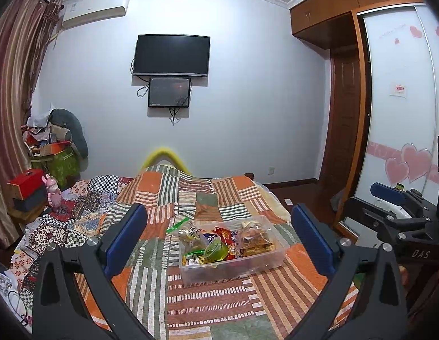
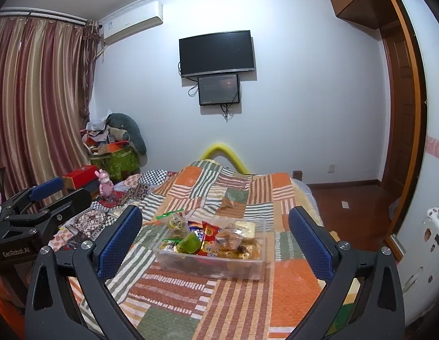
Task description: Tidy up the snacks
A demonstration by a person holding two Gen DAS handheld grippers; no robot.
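A clear plastic box (image 1: pixel 270 263) full of wrapped snacks sits on the patchwork bed cover; it also shows in the right wrist view (image 2: pixel 247 267). Inside are a green jelly cup (image 1: pixel 216 250), red packets (image 1: pixel 223 233) and clear bags of golden sweets (image 1: pixel 256 236). A bag with a green zip strip (image 1: pixel 178 223) leans at the box's far left corner. My left gripper (image 1: pixel 219 238) is open and empty, held above the bed in front of the box. My right gripper (image 2: pixel 215 233) is open and empty, beside the left one, which shows at the left edge (image 2: pixel 49 198).
The bed (image 1: pixel 219 306) carries a crumpled patterned cloth (image 1: pixel 78 221) on its left side. A pink rabbit toy (image 1: pixel 53 194) and a red box (image 1: pixel 27 182) stand left of the bed. A wardrobe with heart stickers (image 1: pixel 403 158) is on the right. A TV (image 1: pixel 171 55) hangs on the far wall.
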